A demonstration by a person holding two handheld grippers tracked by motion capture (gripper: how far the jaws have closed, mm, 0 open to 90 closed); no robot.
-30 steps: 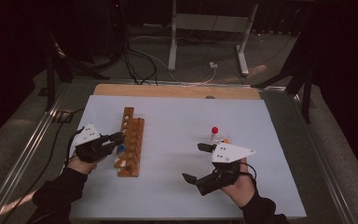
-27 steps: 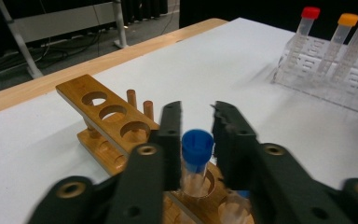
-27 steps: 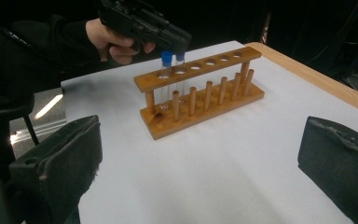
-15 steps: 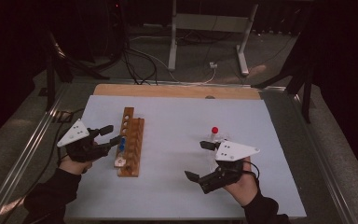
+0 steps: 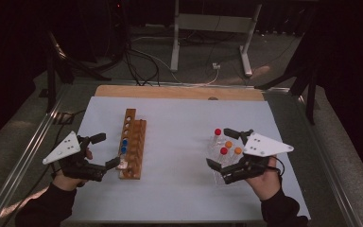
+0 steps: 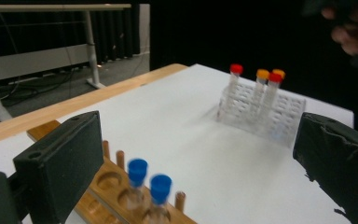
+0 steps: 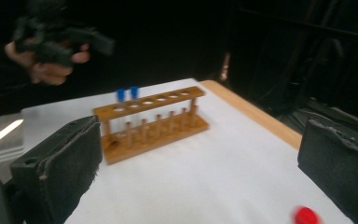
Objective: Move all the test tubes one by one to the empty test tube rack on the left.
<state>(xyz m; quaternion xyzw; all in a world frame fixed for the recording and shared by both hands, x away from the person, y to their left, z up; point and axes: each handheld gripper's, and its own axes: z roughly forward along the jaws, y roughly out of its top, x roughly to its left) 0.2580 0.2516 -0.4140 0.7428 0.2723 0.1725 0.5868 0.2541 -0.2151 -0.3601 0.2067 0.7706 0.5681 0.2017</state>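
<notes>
White paper covers the table (image 5: 179, 123) in front of me, with a bare wooden strip along its far edge and a dark floor with cables and a metal stand behind it.

My left gripper (image 5: 101, 153) sits beside the near end of the wooden rack (image 5: 133, 142). Its fingers (image 6: 60, 163) have just been opening and now stand wide apart with nothing between them. 2 blue-capped tubes (image 6: 148, 184) stand upright in neighbouring holes of that rack, just ahead of these fingers in the left gripper view.

My right gripper (image 5: 224, 151) is over on the right side of the table, at the clear plastic rack (image 6: 265, 109). Its fingers (image 7: 60, 163) are also spread wide and hold nothing. That rack carries 4 upright tubes: 2 with red caps (image 5: 223, 151) and 2 with orange caps (image 5: 237, 150). From above, the rack lies between the spread fingers, though I cannot tell whether they touch it.

The 2 racks are well apart.
</notes>
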